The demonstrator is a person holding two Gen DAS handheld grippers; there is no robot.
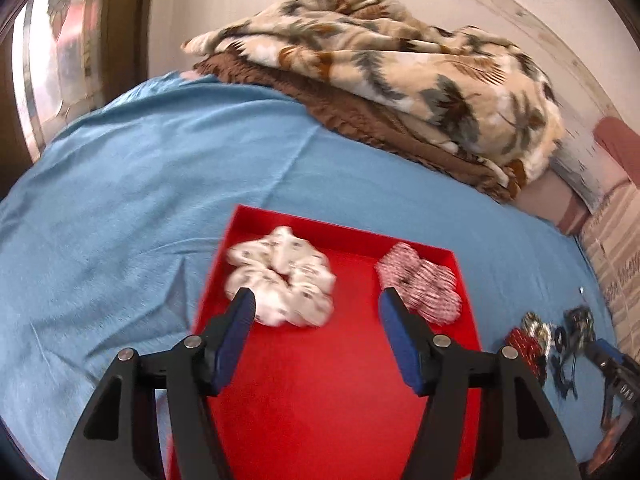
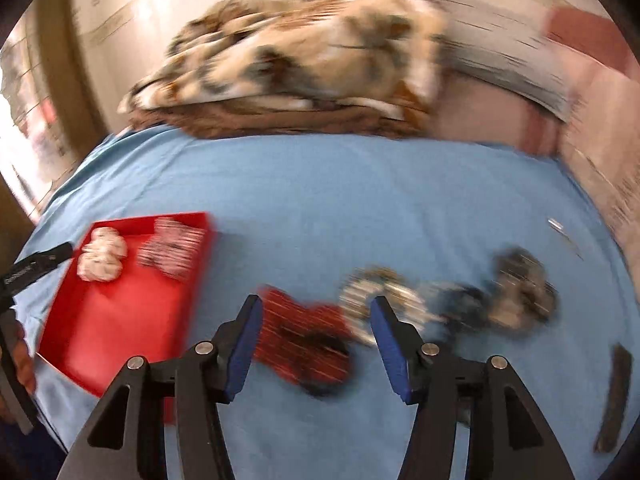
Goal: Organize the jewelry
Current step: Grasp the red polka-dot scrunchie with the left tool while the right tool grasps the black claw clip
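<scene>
A red tray point(image 1: 344, 380) lies on the blue sheet and holds a white patterned scrunchie point(image 1: 282, 276) and a red-and-white striped scrunchie point(image 1: 420, 282). My left gripper point(image 1: 316, 302) hangs open above the tray, just short of both scrunchies, with nothing between its pads. In the blurred right wrist view the tray point(image 2: 116, 320) sits at the left. A dark red scrunchie point(image 2: 308, 340) lies on the sheet between the spread fingers of my open right gripper point(image 2: 316, 308), untouched. More hair ties, a silvery one point(image 2: 376, 292) and dark ones point(image 2: 520, 292), lie to its right.
The blue sheet point(image 1: 140, 184) covers a bed. A folded leaf-print blanket point(image 1: 400, 68) over a brown one lies at the back. A pillow point(image 1: 616, 152) is at the far right. A dark flat object point(image 2: 616, 396) lies near the right edge. A small metal pin point(image 2: 560, 228) rests on the sheet.
</scene>
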